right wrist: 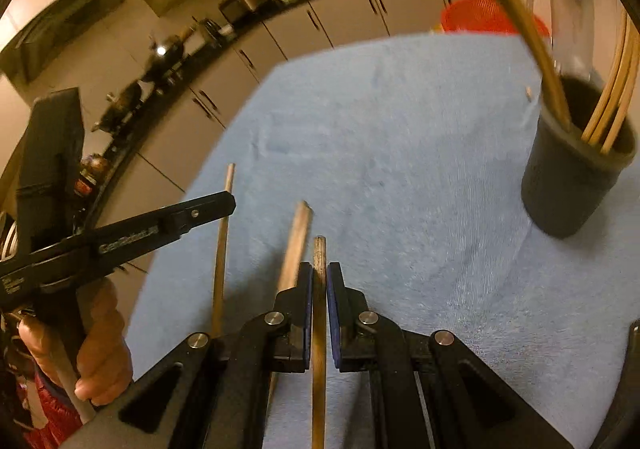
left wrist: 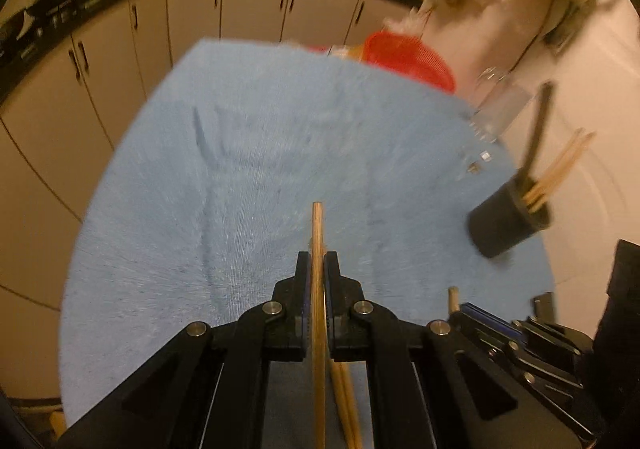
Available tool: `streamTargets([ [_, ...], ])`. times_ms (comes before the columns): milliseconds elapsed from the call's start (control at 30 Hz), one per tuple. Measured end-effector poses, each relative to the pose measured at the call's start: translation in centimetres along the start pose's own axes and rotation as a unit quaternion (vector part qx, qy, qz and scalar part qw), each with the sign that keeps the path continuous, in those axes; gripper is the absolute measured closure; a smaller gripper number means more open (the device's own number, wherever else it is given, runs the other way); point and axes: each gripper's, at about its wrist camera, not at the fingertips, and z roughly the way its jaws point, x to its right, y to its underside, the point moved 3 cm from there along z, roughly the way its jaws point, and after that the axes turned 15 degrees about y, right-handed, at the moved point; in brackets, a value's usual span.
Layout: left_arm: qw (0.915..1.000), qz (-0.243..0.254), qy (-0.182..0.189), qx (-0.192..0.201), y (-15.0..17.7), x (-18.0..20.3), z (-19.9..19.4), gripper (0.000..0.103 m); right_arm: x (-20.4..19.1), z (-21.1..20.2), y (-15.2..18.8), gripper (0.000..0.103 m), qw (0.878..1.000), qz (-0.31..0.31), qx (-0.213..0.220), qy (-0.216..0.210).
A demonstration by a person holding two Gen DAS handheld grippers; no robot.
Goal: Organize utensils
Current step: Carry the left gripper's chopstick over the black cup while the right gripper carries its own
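Left claw (left wrist: 318,263): jaws drawn narrow on a wooden chopstick (left wrist: 318,233), pads pressing both sides, stick running lengthwise between them with its blunt end poking forward over the blue cloth (left wrist: 240,153). More wooden sticks show below the jaws in the left wrist view; whether they are held or lie loose underneath, cannot tell.

Right claw (right wrist: 319,281): also narrow, clamped on a darker chopstick (right wrist: 319,249), tip just past the pads. A second, paler stick (right wrist: 298,241) sits just beside the left finger of that claw, blurred; cannot tell whether it is gripped.

From the right wrist view, the left claw comes in side-on at the left, its stick crossing behind the jaw tip, a hand (right wrist: 102,349) wrapped on the grip below.

Black holder cup (right wrist: 576,173): upright on the cloth, to the right of both claws and well apart from them. It already carries several pale chopsticks (right wrist: 612,105) and a dark handled utensil (left wrist: 538,133), all leaning out of the rim.

Progress, as judged: part of the sorting is done, with some utensils in the cup. Two sticks at least are in hand and not yet delivered. The open cloth ahead shows no other loose utensils, so these look like the last ones. Left to do: carry both across and drop them in tip-down.

Beyond: a red basket (left wrist: 408,57) at the counter's far edge, kitchen cabinets (left wrist: 248,9) behind.
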Motion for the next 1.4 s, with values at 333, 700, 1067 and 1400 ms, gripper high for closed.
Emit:
streamTargets([
  [333, 0.997, 0.048, 0.021, 0.058, 0.2, 4.6, -5.6, 0.097, -1.2, -6.7, -0.2, 0.095, 0.995, -0.011, 0.094, -0.001],
  [700, 0.9931, 0.076, 0.031, 0.083, 0.5, 7.1, -8.6, 0.097, 0.1, -10.3, 0.0, 0.095, 0.991, 0.003, 0.135, 0.004],
  [1067, 0.9927, 0.08, 0.03, 0.086, 0.4, 7.7, -8.6, 0.097, 0.7, -12.0, -0.1, 0.095, 0.987, 0.008, 0.157, 0.009],
  [1400, 0.9919, 0.085, 0.033, 0.088, 0.2, 8.4, -8.9, 0.097, 0.8, -13.4, -0.2, 0.095, 0.983, 0.006, 0.183, 0.023],
])
